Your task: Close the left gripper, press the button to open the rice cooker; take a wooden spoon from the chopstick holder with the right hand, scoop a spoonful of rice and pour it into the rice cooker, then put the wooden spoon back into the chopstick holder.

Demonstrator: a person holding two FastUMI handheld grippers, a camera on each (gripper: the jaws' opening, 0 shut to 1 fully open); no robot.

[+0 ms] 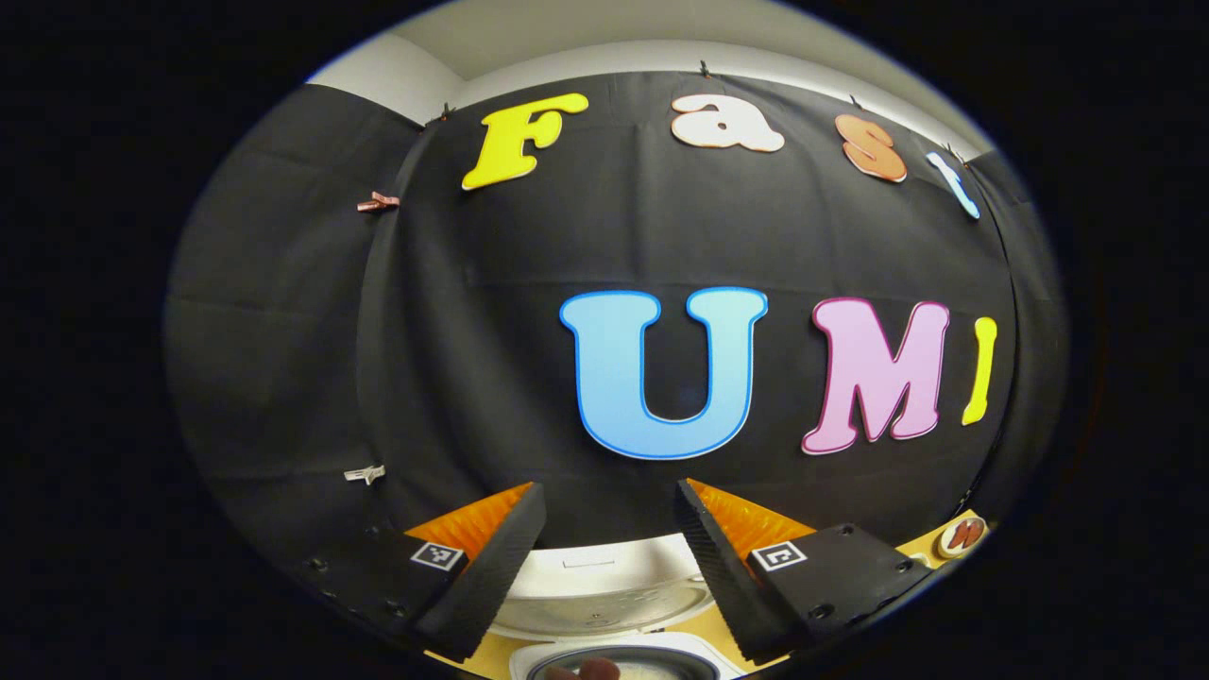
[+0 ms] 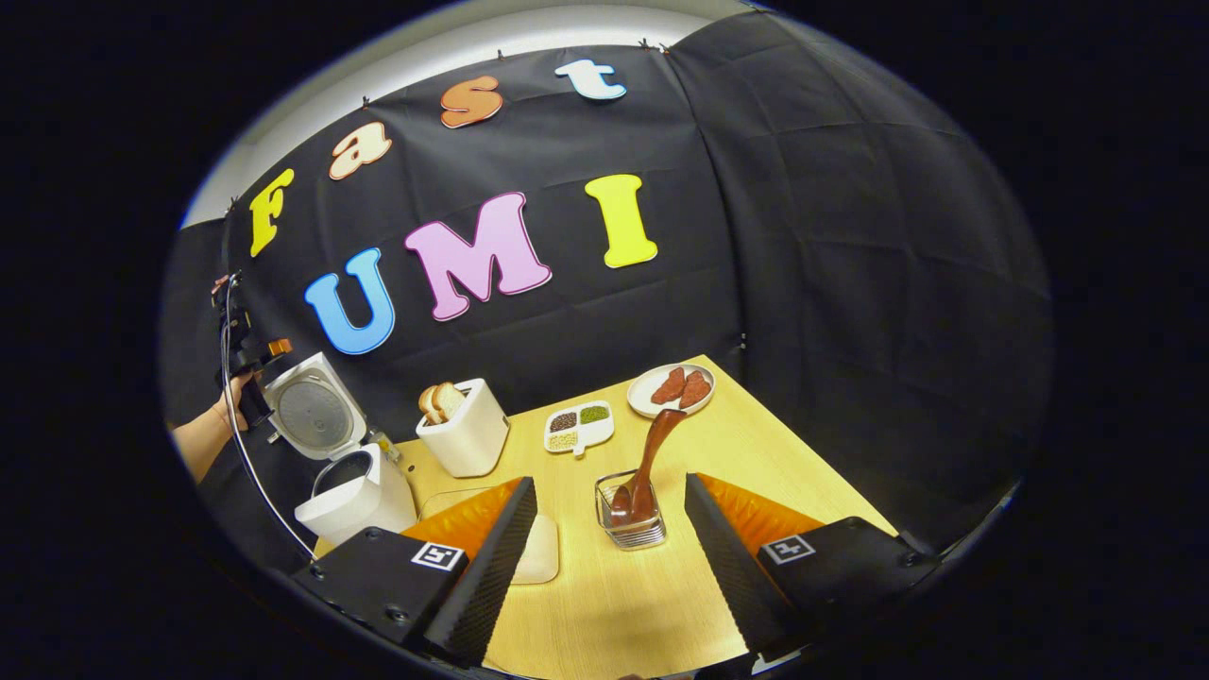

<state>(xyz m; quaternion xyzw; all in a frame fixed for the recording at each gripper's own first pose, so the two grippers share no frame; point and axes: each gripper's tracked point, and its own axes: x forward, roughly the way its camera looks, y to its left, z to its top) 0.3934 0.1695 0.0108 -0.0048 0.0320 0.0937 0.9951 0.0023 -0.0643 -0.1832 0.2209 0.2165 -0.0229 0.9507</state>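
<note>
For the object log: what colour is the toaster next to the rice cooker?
White toaster, clearest in the right gripper view.

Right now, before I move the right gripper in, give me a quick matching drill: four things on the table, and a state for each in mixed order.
Things:
1. rice cooker
2. wooden spoon
3. toaster
4. round plate

States:
A. bread slices stick out of the top
B. lid stands open
C. holds reddish-brown slices
D. leans in the chopstick holder, handle up

Pairs: 1-B, 2-D, 3-A, 4-C

The right gripper is open, with the holder ahead between its fingers.
</note>
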